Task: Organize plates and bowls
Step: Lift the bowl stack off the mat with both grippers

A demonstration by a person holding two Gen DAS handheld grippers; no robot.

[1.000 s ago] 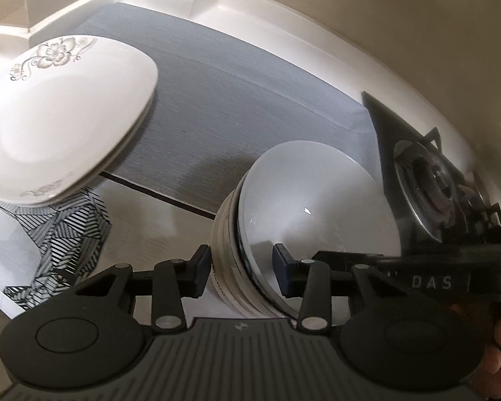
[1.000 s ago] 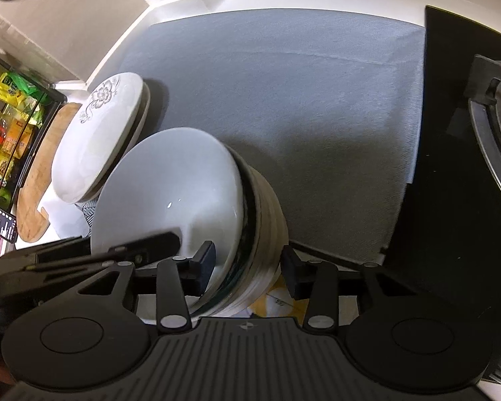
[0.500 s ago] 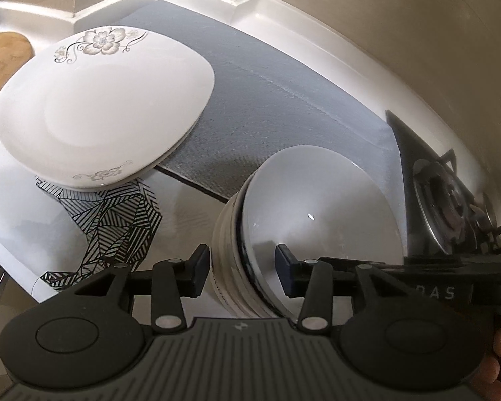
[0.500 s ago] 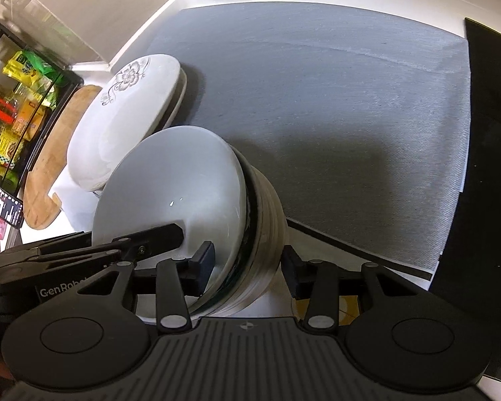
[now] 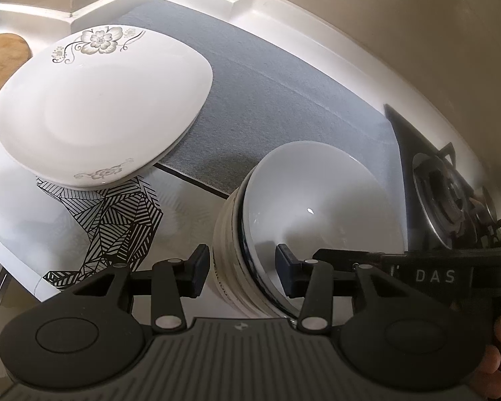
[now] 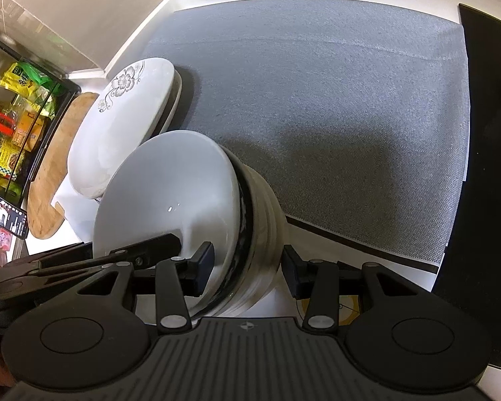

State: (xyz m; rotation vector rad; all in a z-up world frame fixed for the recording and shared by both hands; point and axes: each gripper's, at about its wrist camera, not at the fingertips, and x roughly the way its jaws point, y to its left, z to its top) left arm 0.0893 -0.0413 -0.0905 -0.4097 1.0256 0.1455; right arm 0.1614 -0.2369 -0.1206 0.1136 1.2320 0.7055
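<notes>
Straddling bowl stack (image 5: 304, 214) rim, both grippers: L (image 5: 240, 265) & R (image 6: 247, 265) fingers open, unclamped; plates (image 5: 100, 107) nearby.

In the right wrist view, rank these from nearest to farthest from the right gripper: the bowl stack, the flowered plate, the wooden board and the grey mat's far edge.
1. Bowl stack: between the right gripper's fingers.
2. Flowered plate: just behind the bowls, left.
3. Wooden board: left of the plate; too close to call against the plate.
4. Grey mat: its far edge lies by the wall.
</notes>
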